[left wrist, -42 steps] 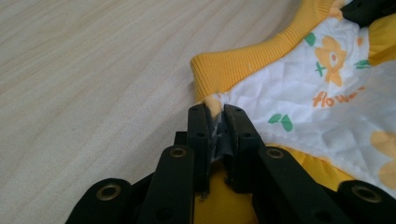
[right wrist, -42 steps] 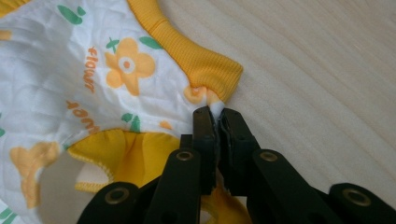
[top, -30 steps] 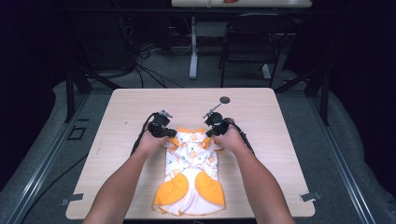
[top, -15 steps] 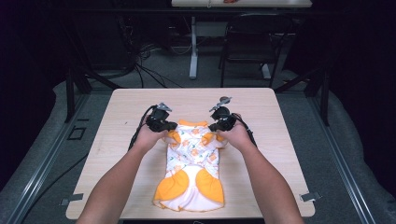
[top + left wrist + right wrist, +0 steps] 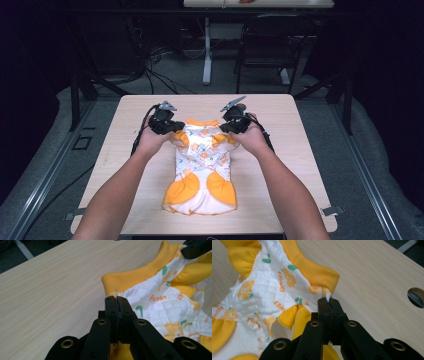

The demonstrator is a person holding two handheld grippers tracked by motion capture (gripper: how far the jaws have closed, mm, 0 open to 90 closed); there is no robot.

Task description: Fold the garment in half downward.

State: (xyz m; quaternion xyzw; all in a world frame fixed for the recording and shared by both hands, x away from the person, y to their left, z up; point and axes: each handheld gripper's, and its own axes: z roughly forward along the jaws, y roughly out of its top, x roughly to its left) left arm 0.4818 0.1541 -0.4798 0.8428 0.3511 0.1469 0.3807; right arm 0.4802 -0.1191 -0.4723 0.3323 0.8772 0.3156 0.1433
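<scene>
A small white garment [image 5: 202, 165] with orange flower print, orange ribbed collar and orange ruffles lies on the wooden table [image 5: 125, 115], collar at the far end. My left gripper [image 5: 172, 127] is shut on the garment's left shoulder corner [image 5: 117, 293], jaws pressed together beside the collar [image 5: 130, 280]. At the other shoulder my right gripper [image 5: 227, 127] is shut on a pinch of white fabric [image 5: 328, 297] next to the collar [image 5: 317, 275]. In the left gripper view the right gripper's tip [image 5: 197, 248] shows at the top right.
A round cable hole [image 5: 416, 297] sits in the table just right of my right gripper. Bare table surrounds the garment on the left, right and far side. Beyond the table stand a chair [image 5: 270, 45] and another table's leg [image 5: 206, 50], with cables on the floor.
Both grippers have moved away from the person toward the far edge, pulling the garment's shoulders with them, so the garment lies longer and straighter on the table.
</scene>
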